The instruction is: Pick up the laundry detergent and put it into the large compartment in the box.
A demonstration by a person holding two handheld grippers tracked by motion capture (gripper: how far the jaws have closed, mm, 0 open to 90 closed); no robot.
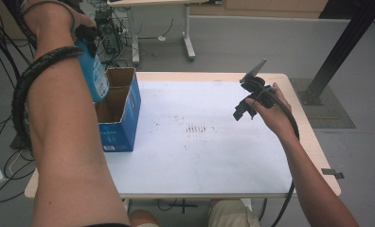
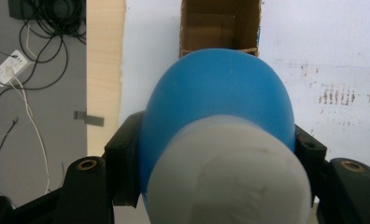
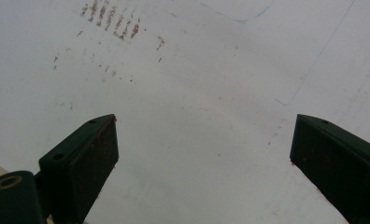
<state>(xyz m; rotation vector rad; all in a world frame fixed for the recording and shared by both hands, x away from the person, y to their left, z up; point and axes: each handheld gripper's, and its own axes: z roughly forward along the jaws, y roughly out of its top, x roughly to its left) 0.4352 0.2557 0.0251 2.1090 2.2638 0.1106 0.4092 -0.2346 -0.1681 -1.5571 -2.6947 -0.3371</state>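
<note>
A blue bottle [image 1: 94,74] with a white cap [image 2: 230,177] hangs upright from my left gripper [image 1: 87,39], cap end up and body pointing down. Its lower end sits just above the open top of a cardboard box [image 1: 115,105] with blue sides, at the table's left. In the left gripper view the black jaws press on both sides of the blue bottle [image 2: 216,93], and the cardboard box [image 2: 220,23] lies open beyond it. My right gripper [image 1: 242,111] hovers over the right part of the table. Seen in its own view, the right gripper [image 3: 204,149] stands open with nothing between its jaws.
The white table top [image 1: 214,156] carries brownish marks [image 1: 197,128] near its middle. Cables and a power strip [image 2: 8,70] lie on the floor to the left. Another desk's legs [image 1: 188,45] stand behind the table, and a black post [image 1: 339,49] rises at the back right.
</note>
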